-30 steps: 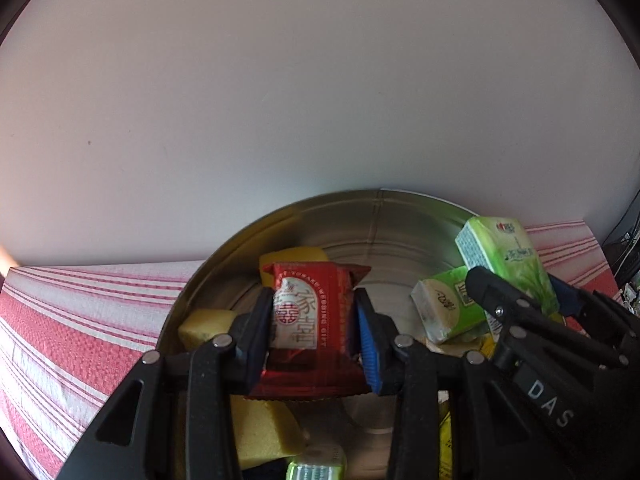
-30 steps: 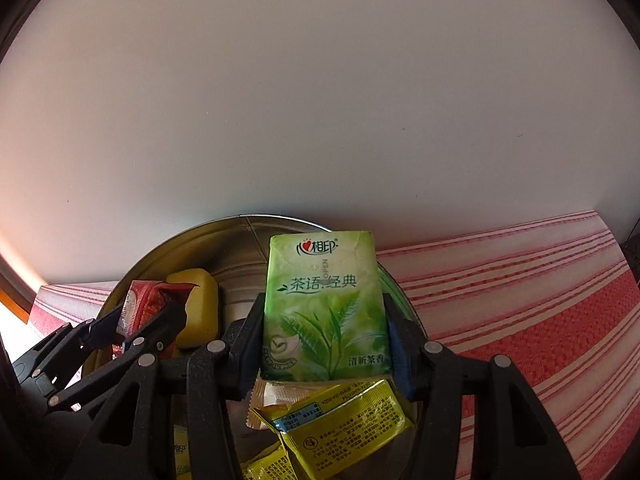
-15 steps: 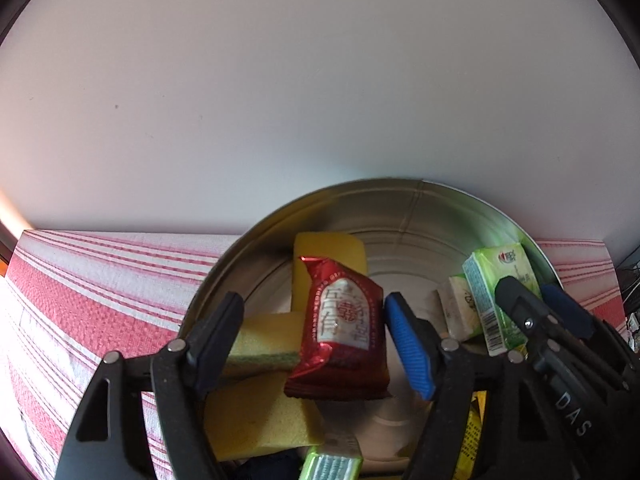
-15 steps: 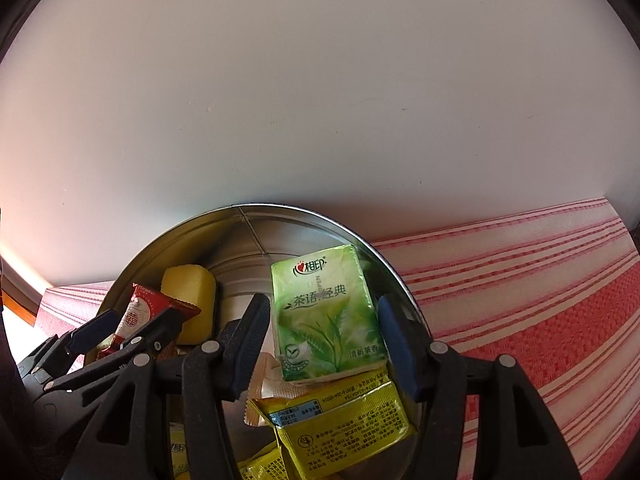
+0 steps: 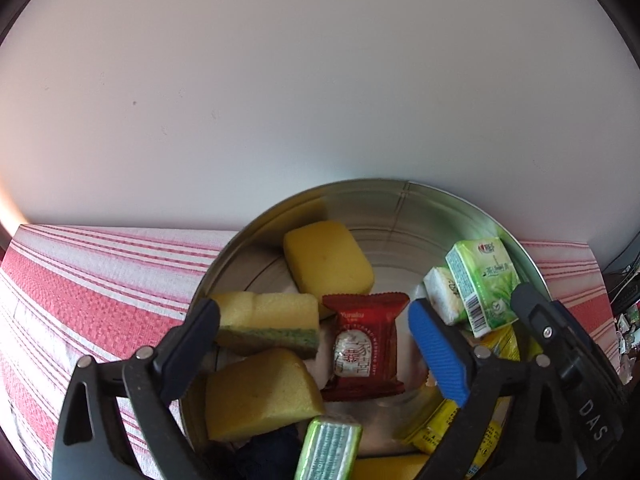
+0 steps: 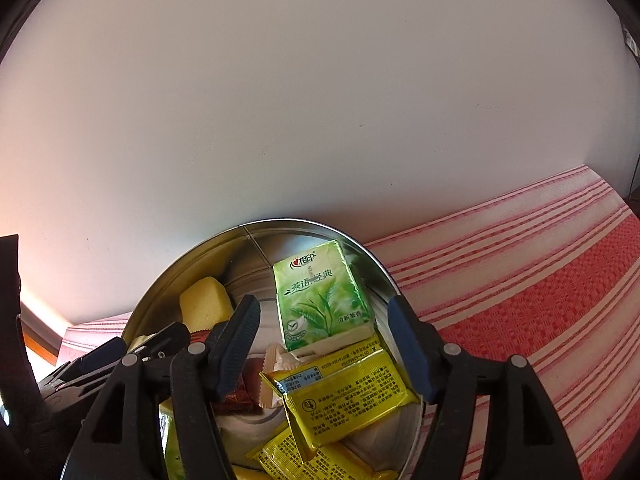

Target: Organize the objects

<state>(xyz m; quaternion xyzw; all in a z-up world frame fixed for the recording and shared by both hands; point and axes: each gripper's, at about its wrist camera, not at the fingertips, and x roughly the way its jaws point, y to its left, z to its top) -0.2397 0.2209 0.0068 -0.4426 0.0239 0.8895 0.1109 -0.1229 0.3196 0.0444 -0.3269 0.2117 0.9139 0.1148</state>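
Observation:
A round metal tin (image 5: 400, 208) (image 6: 280, 224) holds several items. In it a red snack packet (image 5: 366, 348) lies flat between the fingers of my left gripper (image 5: 314, 312). Those jaws are opening and stand clear of the packet on both sides. Yellow sponges (image 5: 328, 258) (image 5: 268, 320) lie to its left. A green tissue pack (image 6: 324, 300) (image 5: 484, 280) rests against the tin's right wall on yellow packets (image 6: 344, 396). My right gripper (image 6: 324, 308) straddles it, jaws opening, pads off it.
The tin sits on a red and white striped cloth (image 5: 80, 280) (image 6: 520, 300) close to a plain white wall (image 5: 320, 80). A smaller white tissue pack (image 5: 442, 294) and another green pack (image 5: 328, 448) are also in the tin. The two grippers crowd together over it.
The left jaws spread wide and the red packet dropped flat into the tin. The right jaws widened and let the green tissue pack go; it settled lower on the yellow packets.

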